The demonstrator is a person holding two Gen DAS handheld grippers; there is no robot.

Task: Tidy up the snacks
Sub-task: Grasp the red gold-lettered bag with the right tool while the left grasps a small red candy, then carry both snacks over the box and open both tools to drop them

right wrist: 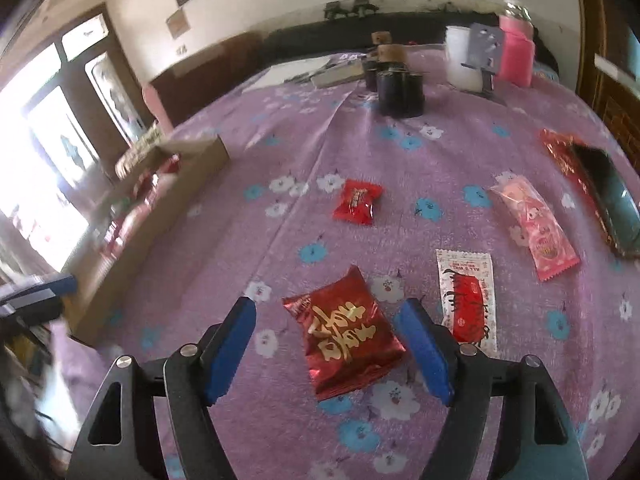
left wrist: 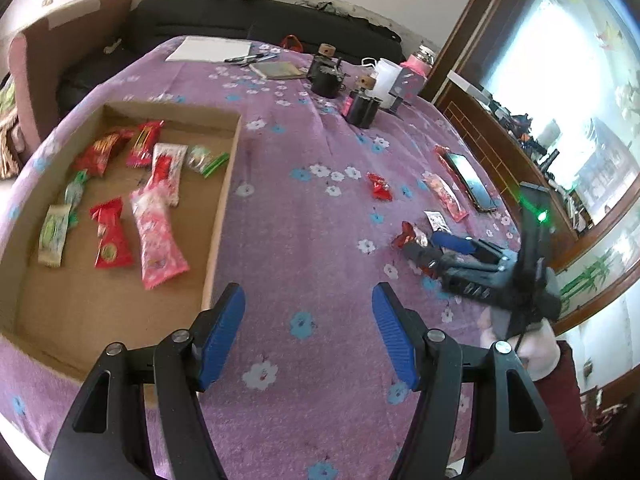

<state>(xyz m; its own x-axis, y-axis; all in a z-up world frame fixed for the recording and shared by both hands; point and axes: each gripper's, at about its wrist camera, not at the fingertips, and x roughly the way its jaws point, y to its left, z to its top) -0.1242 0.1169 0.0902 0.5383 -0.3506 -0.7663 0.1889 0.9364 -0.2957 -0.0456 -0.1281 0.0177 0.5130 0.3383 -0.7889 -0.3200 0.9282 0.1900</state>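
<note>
My right gripper [right wrist: 326, 346] stands wide open astride the red foil snack [right wrist: 346, 330] lying on the purple cloth [right wrist: 224, 248], pads not touching. I should lower squarely and close across its middle. My left gripper [left wrist: 308, 332] hangs open and empty beside the cardboard tray [left wrist: 222, 208].

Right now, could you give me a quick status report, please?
Both grippers open, empty: left, right. Red foil snack between right jaws, ungripped. Nothing in the way.

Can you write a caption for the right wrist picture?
Open right claw straddles a shiny red snack packet on the flowery purple cloth.
</note>
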